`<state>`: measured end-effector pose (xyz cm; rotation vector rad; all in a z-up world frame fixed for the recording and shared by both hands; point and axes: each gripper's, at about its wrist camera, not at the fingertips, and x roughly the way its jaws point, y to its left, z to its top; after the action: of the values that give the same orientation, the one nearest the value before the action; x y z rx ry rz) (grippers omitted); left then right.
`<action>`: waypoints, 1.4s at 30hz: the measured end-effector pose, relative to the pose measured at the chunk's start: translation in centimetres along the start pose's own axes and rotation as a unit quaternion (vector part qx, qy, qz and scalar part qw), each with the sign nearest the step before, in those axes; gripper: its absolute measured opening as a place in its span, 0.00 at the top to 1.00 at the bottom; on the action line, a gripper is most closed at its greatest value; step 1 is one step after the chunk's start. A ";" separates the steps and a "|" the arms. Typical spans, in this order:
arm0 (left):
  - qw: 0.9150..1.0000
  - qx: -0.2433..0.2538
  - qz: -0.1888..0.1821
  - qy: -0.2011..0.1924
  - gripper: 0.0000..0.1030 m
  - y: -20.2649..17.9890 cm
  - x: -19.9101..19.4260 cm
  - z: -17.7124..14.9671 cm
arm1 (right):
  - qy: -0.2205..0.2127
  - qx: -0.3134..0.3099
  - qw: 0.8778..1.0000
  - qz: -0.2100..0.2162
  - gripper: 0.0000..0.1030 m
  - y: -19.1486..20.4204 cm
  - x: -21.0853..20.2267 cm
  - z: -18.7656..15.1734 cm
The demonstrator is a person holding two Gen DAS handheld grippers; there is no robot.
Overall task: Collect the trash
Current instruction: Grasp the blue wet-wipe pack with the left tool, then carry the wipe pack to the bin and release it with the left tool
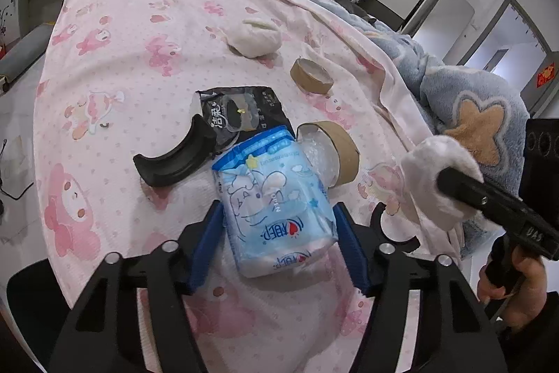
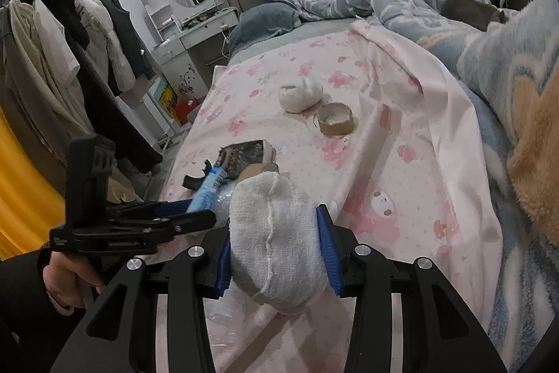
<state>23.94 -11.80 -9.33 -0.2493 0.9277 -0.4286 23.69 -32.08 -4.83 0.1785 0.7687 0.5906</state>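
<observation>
Left wrist view: the left gripper (image 1: pixel 277 226) has its jaws around a blue tissue pack (image 1: pixel 276 198); the right gripper (image 2: pixel 277 254) jaws hold a balled white sock (image 2: pixel 276 240).

Whether the left pads press the pack yet cannot be told; judged from here, the slick, soft wrapper could slip out on lifting. On the bed (image 1: pixel 122 58) lie two cardboard tape rolls (image 1: pixel 312 76), a second sock ball (image 1: pixel 256 39), one black wrapper (image 1: pixel 241 114) and one curved black piece (image 1: pixel 174 156).
</observation>
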 end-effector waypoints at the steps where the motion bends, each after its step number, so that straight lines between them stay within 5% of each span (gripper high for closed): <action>1: 1.000 0.006 0.003 0.000 0.41 -0.1 0.0 -0.1 | -0.002 -0.001 1.000 0.001 0.58 0.1 0.0 0.1; 12: 0.998 0.041 0.031 -0.041 0.44 -0.5 -3.3 0.2 | -0.012 -0.035 0.999 0.010 0.58 4.3 1.5 1.7; 23: 0.993 0.042 0.097 -0.059 0.44 3.5 -7.2 -0.9 | -0.012 -0.042 0.999 0.023 0.58 8.8 4.2 2.2; 42: 0.987 -0.011 0.158 0.000 0.44 13.5 -10.3 -7.0 | 0.036 -0.084 0.994 0.063 0.58 20.6 11.1 -0.4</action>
<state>16.23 4.70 -11.21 -0.1197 0.9524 -0.1261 20.67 -8.89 -4.40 0.0504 0.7778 0.7814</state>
